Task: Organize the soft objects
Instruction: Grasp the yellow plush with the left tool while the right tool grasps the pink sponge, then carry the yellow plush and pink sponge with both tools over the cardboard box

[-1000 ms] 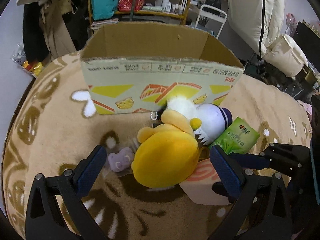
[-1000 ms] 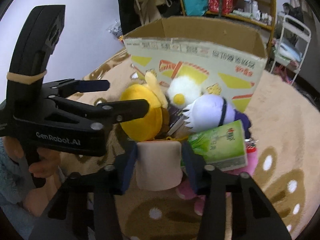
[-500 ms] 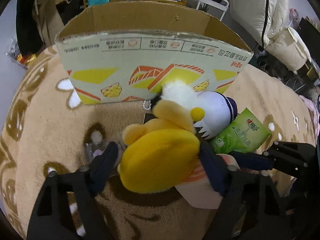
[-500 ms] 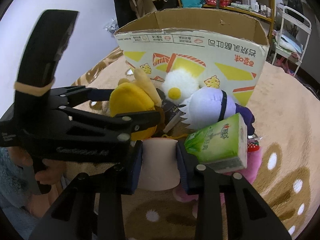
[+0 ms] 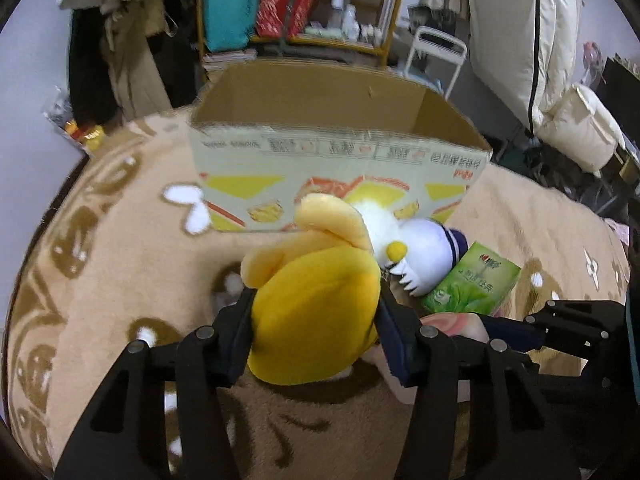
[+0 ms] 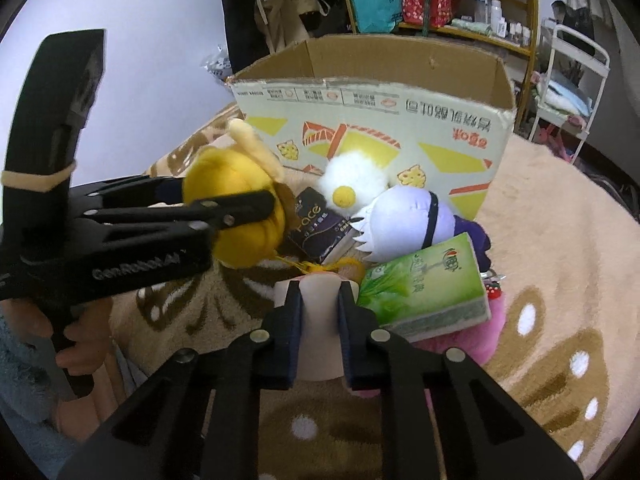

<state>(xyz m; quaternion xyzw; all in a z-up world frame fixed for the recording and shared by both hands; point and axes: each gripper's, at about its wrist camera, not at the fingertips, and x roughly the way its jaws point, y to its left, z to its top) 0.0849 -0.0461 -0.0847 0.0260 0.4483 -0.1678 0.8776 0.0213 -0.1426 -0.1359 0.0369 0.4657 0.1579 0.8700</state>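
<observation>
Left gripper [image 5: 316, 332], jaws closing on the yellow plush toy [image 5: 316, 312]; right gripper [image 6: 318, 312], jaws clamped on a pale pink soft toy [image 6: 320, 320]. The open cardboard box [image 5: 336, 152] stands directly ahead of both, beyond the remaining pile on the carpet [image 5: 120, 280].

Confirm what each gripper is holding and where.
Left gripper: jaws closing on the yellow plush, across its round body. Right gripper: shut on the pale pink soft toy, across its near end.
</observation>
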